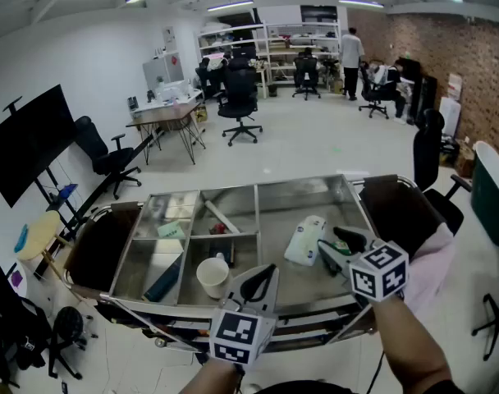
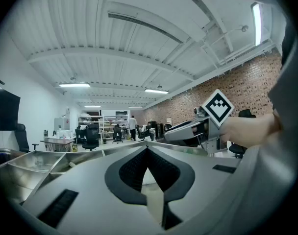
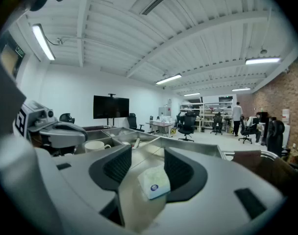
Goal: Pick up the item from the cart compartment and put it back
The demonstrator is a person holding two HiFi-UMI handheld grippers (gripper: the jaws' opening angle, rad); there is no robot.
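The right gripper (image 1: 330,251) has its jaws spread, not pinching the white packet (image 1: 304,240) that lies between them in the cart's (image 1: 258,185) big right compartment, and the left gripper (image 1: 263,281) has its jaws pressed together.

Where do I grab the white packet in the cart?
Pinch the white packet across its narrow width, at the end nearest you. It lies flat in the cart's big right compartment, lengthwise away from you, so probably come from the near side, where the right hand-held gripper is lined up, jaws open.
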